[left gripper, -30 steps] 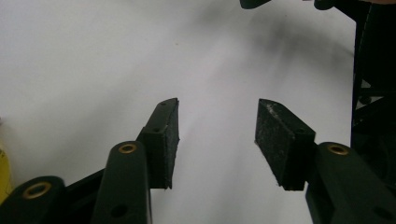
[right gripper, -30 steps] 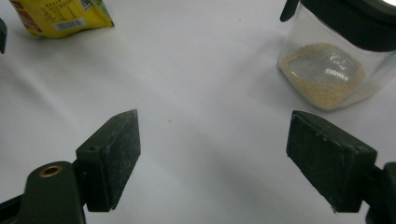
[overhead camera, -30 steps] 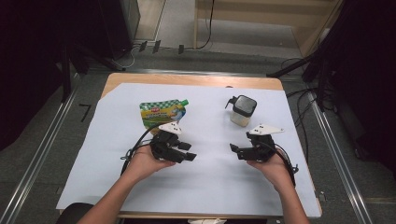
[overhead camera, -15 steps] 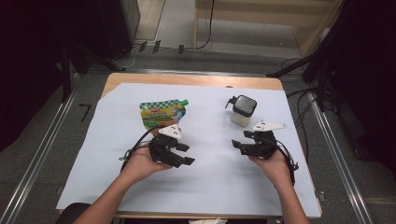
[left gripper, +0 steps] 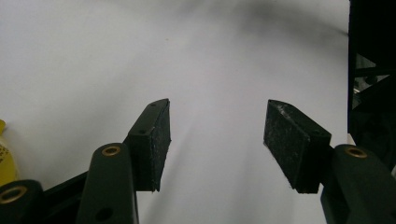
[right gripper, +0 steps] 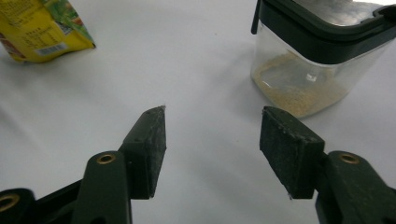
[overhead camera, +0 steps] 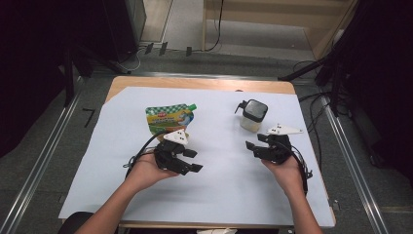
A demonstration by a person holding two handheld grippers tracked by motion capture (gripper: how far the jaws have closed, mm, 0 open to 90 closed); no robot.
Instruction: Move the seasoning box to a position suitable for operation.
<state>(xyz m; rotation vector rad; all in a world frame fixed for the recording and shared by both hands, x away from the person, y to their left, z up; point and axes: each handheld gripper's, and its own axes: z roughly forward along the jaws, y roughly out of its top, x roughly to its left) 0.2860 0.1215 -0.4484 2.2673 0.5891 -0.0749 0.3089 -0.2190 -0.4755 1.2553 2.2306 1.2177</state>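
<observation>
A green and yellow spouted pouch lies flat on the white sheet, left of centre. A clear square container with a black lid stands right of centre, with beige powder in its bottom. My left gripper hovers just in front of the pouch and points right. Its jaws are open, have just been opening, and hold nothing. My right gripper sits just in front of the container and points left. Its jaws are open, have just been closing, and nothing is between them. The pouch's corner lies far left of it.
The sheet covers a wooden table with metal rails along both sides. Dark equipment and cables stand on the floor beyond the far edge. An edge of the pouch lies beside my left jaw.
The right gripper's jaws stand narrower than a second ago, and that hand has edged slightly toward the container. The left hand has stayed where it was.
</observation>
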